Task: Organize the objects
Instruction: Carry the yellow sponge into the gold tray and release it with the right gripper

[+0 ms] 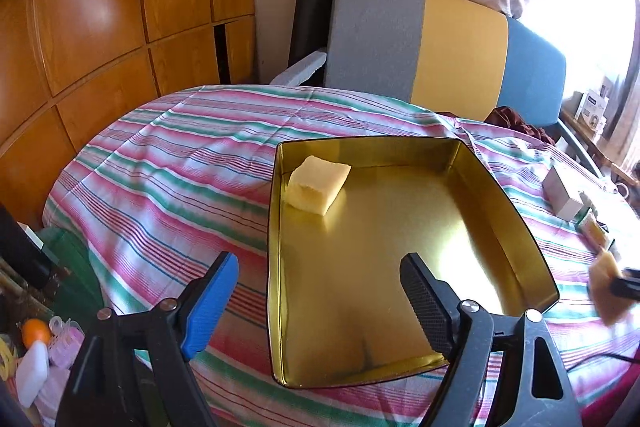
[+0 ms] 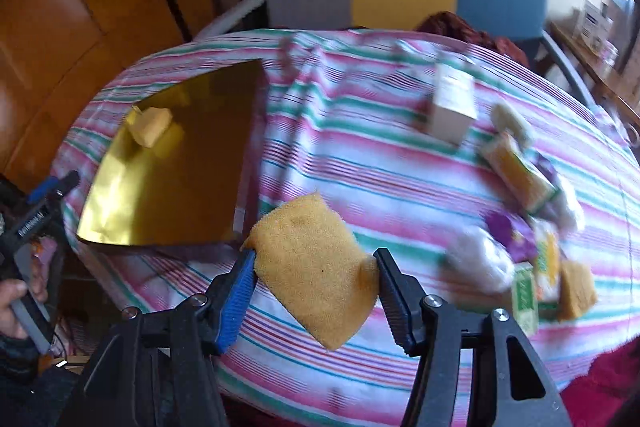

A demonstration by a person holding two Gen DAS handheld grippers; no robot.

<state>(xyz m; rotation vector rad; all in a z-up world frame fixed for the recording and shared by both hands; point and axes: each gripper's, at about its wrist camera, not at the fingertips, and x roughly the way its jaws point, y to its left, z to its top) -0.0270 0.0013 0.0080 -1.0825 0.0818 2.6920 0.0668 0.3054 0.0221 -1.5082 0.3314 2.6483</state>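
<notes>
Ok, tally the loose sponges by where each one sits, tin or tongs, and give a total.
Pale yellow sponge block lying in the gold rectangular metal tin: 1
Orange-yellow flat sponge pinched in the right tongs: 1
Total: 2

Daylight pours in from the blown-out window (image 1: 592, 7) at upper right, throwing glare across the shiny gold metal tin (image 1: 400, 247). The fisheye bends every edge. The right wrist view smears with motion blur.

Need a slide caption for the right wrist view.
Right claw carries an orange sponge above the striped tablecloth, beside the gold tin.
</notes>
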